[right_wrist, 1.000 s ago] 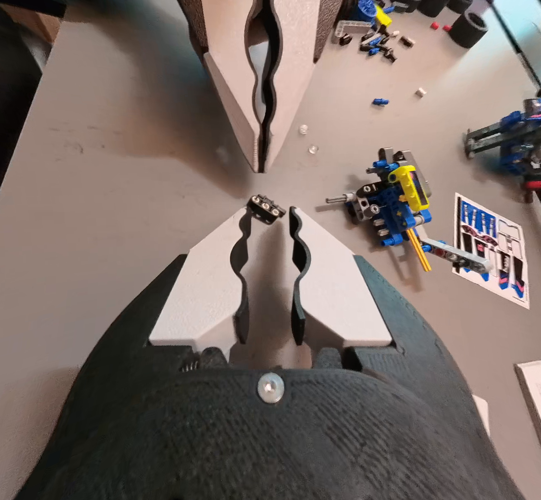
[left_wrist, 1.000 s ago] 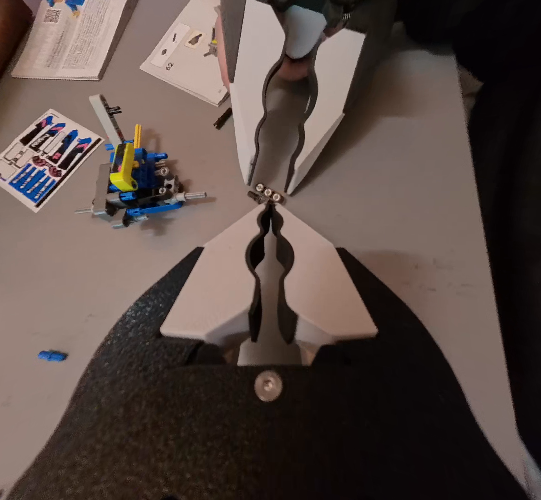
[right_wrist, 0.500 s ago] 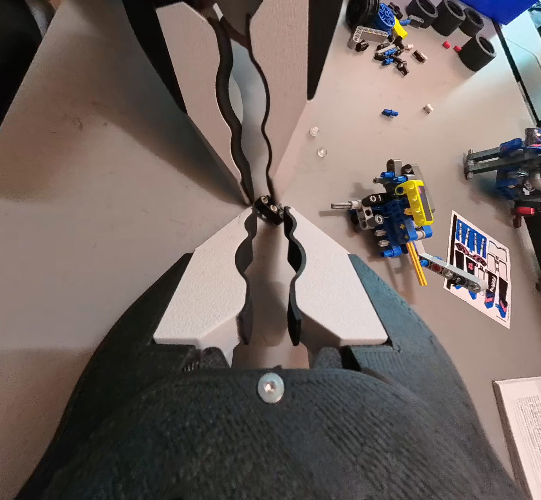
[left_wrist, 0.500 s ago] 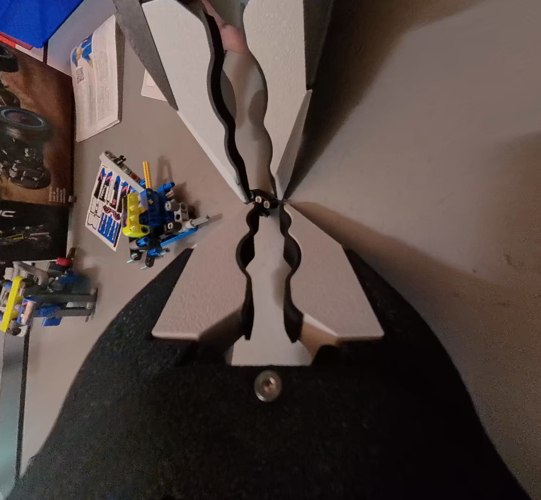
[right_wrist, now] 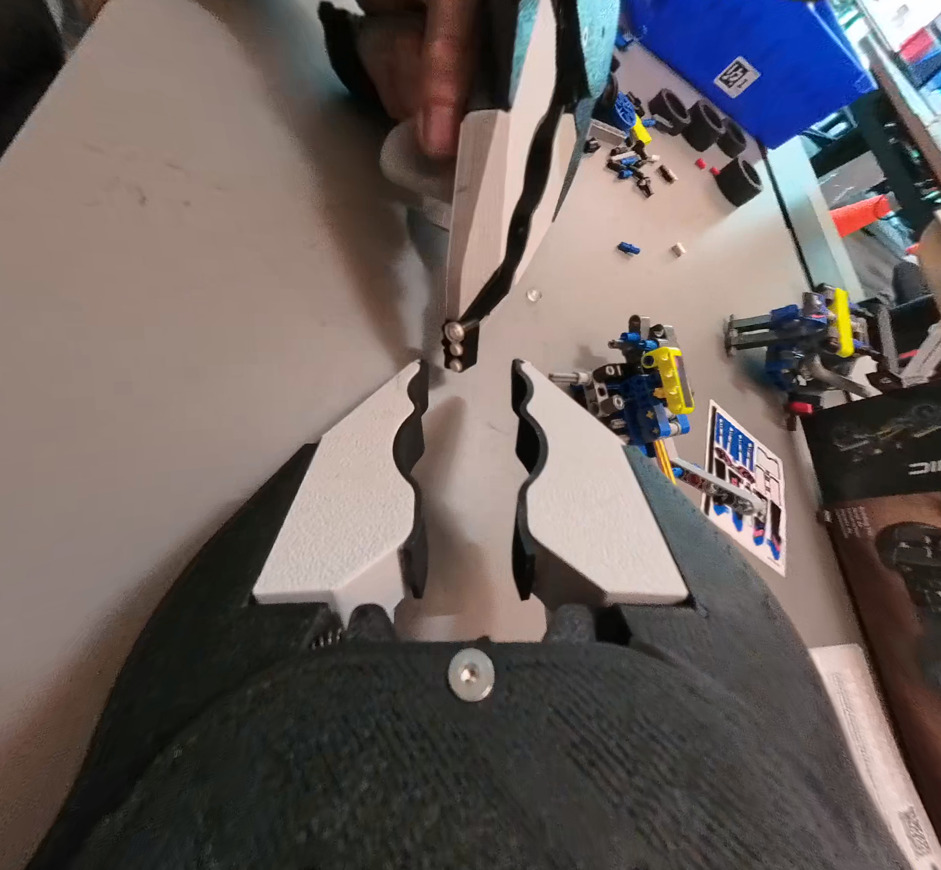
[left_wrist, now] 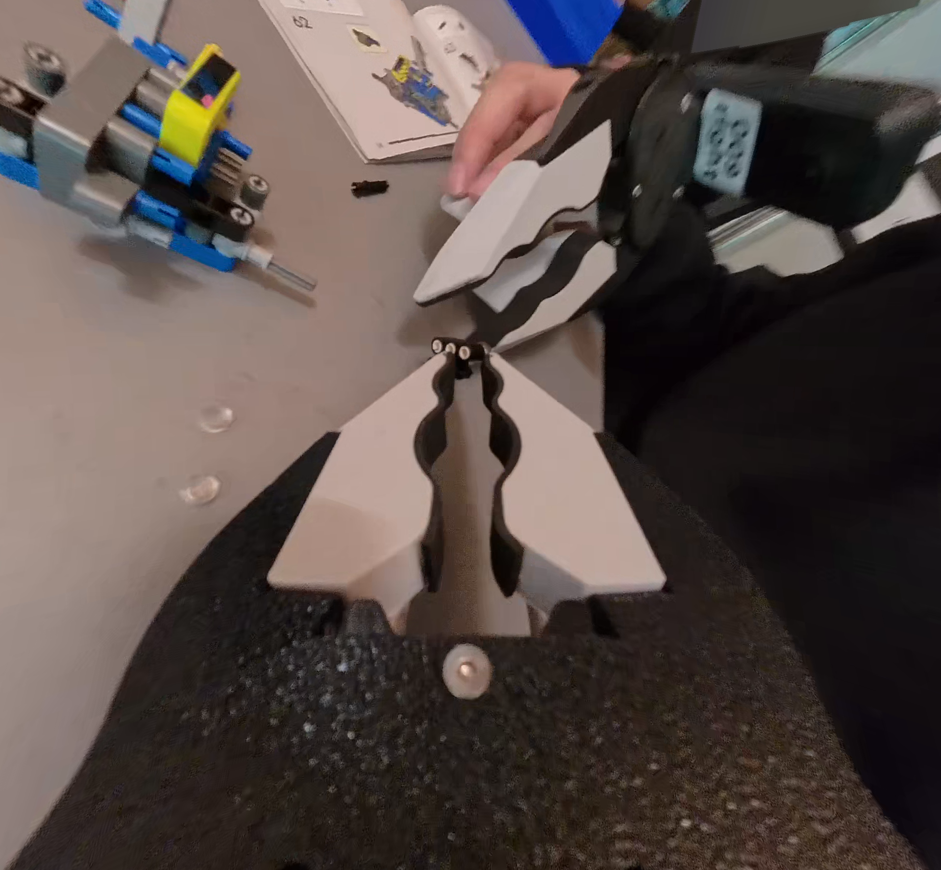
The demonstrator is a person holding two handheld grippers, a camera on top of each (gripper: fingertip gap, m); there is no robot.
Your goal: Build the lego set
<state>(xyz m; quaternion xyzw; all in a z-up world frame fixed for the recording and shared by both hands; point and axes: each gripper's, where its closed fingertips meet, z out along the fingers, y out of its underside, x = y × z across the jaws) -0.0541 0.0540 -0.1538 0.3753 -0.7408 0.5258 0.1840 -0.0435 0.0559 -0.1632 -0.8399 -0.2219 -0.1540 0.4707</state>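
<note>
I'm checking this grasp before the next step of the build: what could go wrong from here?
1. The left gripper pinches the small black three-hole beam only at its very tips, so the beam could twist or slip out.
2. The open right gripper sits close beside the beam and could knock it loose.
3. If dropped, the beam may land among the two clear round studs on the grey table.

2 tools (right_wrist: pixel 466 377), 4 black tyres (right_wrist: pixel 705 125), 2 clear studs (left_wrist: pixel 216 419), 1 sticker sheet (right_wrist: pixel 748 484)
</note>
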